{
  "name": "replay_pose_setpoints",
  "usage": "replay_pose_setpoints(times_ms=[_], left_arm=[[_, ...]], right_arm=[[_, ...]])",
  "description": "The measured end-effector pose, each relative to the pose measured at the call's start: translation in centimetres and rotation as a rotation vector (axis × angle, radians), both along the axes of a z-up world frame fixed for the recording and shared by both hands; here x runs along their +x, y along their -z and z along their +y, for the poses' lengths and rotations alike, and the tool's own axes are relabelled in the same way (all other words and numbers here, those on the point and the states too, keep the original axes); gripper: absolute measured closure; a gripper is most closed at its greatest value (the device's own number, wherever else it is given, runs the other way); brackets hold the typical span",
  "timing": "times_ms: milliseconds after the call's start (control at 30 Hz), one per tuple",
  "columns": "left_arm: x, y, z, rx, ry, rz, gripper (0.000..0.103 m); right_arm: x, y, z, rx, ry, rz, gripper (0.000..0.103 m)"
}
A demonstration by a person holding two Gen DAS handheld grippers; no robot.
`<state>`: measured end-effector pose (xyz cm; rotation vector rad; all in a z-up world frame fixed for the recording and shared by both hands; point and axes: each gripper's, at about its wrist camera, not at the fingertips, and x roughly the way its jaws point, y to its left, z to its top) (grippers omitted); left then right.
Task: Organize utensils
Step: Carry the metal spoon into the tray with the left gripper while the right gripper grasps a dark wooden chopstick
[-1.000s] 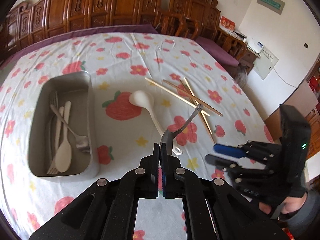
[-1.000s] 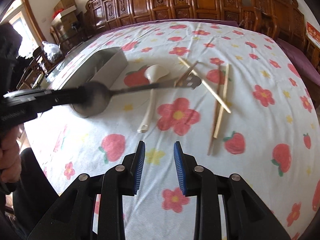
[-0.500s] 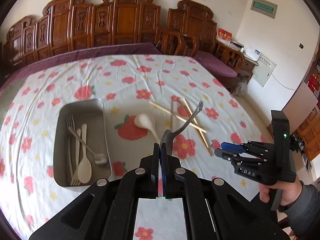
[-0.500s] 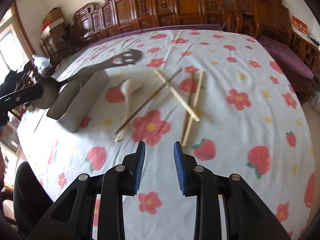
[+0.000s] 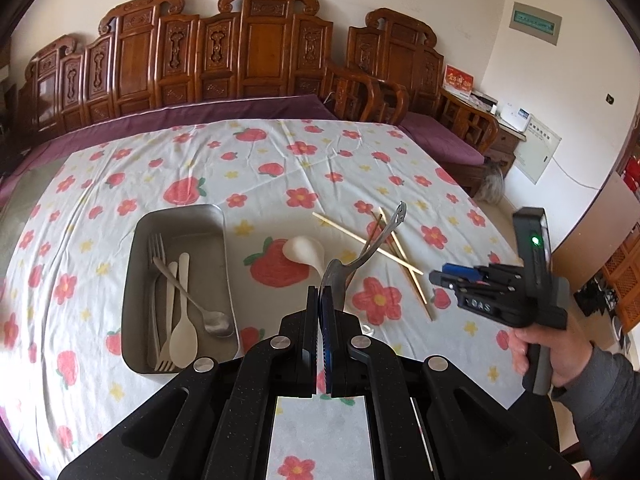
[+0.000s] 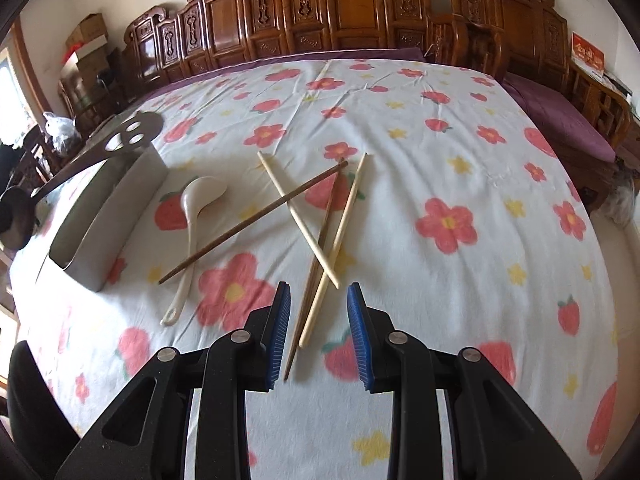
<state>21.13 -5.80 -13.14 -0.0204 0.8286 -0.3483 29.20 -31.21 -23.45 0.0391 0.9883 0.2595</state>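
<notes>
**Steel spoon up in the left gripper, right gripper over the chopsticks**

Bottom centre of the left wrist view: the left gripper [image 5: 322,312] has its blue-padded fingers pressed together on the bowl of a steel spoon with a cut-out handle end [image 5: 370,250], and the handle sticks up and away toward the right, clear of the flowered white tablecloth [image 5: 280,152].

Bottom of the right wrist view: the right gripper [image 6: 318,334] has its blue pads apart, nothing pinched. The near ends of a dark brown wooden chopstick [image 6: 316,268] and a pale bamboo chopstick [image 6: 340,236] show in the gap, lying on the cloth.

Just beyond, a second pale chopstick [image 6: 296,214] crosses them, and a second dark chopstick [image 6: 256,222] slants left over the handle of a white ceramic soup spoon [image 6: 196,208].

Left of centre in the left wrist view sits the rectangular steel tray [image 5: 132,292], holding a fork, a cream spoon and a metal spoon; there may be more under them, hard to tell.

At the right edge, a hand [image 5: 560,356] grips the right gripper's handle.

Along the top, carved wooden chairs [image 5: 256,48].
</notes>
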Motion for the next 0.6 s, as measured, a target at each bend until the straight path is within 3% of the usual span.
replay_pose_setpoints(times_ms=[167,600], left_arm=[[0.0,0.1,0.6,-0.003,-0.011,-0.001,0.102],[0.5,0.5,3.2,-0.019,-0.05,0.001,0.102]], right_arm=[[2.5,0.3,1.8,-0.035,-0.035,-0.003,0.075],[6.8,1.2,7.0,0.037,-0.031,0.047,0.075]])
